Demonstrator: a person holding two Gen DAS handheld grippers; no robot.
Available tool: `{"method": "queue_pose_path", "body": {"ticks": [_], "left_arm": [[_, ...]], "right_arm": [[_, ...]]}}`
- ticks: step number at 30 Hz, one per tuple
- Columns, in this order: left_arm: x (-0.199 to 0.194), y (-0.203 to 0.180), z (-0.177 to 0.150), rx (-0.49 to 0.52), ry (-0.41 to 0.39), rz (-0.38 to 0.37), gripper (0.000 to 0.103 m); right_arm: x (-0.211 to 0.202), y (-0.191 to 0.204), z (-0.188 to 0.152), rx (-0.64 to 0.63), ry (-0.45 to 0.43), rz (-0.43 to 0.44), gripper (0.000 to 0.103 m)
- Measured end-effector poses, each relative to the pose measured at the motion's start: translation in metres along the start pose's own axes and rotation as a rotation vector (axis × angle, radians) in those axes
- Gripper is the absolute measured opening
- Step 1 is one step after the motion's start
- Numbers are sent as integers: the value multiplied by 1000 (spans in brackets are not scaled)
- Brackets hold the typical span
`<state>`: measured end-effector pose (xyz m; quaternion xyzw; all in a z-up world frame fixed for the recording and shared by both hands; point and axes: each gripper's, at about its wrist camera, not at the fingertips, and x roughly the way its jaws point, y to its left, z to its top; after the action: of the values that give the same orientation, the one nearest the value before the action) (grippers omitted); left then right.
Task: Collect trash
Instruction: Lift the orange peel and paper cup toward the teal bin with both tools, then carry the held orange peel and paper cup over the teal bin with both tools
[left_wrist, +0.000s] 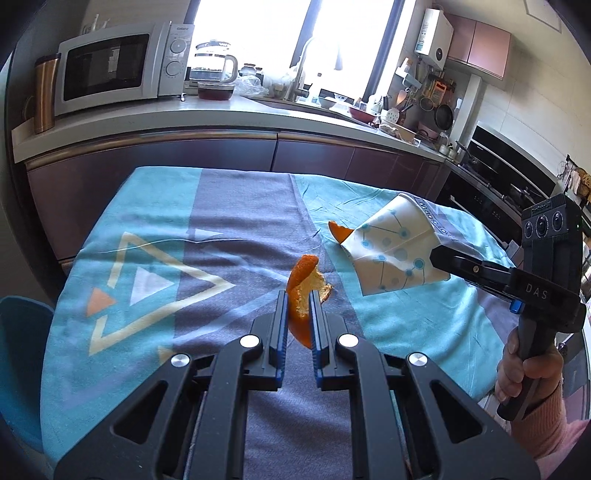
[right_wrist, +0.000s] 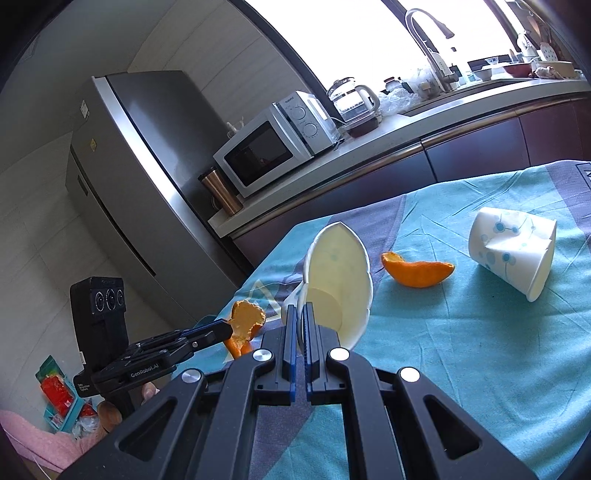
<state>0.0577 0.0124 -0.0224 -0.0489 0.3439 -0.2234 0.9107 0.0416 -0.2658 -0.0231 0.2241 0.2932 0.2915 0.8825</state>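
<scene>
Kitchen table, covered by a teal-and-grey cloth (left_wrist: 155, 206). Left gripper (left_wrist: 299, 310) clamps an orange peel strip (left_wrist: 303, 291); right gripper (right_wrist: 300, 332) pinches a crushed paper cup (right_wrist: 338, 273), apparently by its wall. Second peel (right_wrist: 417, 271) and second cup (right_wrist: 511, 251) lie on the cloth.

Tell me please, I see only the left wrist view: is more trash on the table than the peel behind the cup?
Observer: Yes. A second cup lies on its side on the cloth, past the loose peel.
Operator: How does the right gripper hold its cup?
Observer: The right gripper pinches one wall of the held cup. The cup's open mouth faces that camera.
</scene>
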Motion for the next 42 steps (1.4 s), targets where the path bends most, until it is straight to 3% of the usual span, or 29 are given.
{"method": "queue_pose_path", "body": {"ticks": [42], "left_arm": [[-89,69,-26,-106,-97,144,11]], "right_arm": [[67,66,-9,-58,122,177,3]]}}
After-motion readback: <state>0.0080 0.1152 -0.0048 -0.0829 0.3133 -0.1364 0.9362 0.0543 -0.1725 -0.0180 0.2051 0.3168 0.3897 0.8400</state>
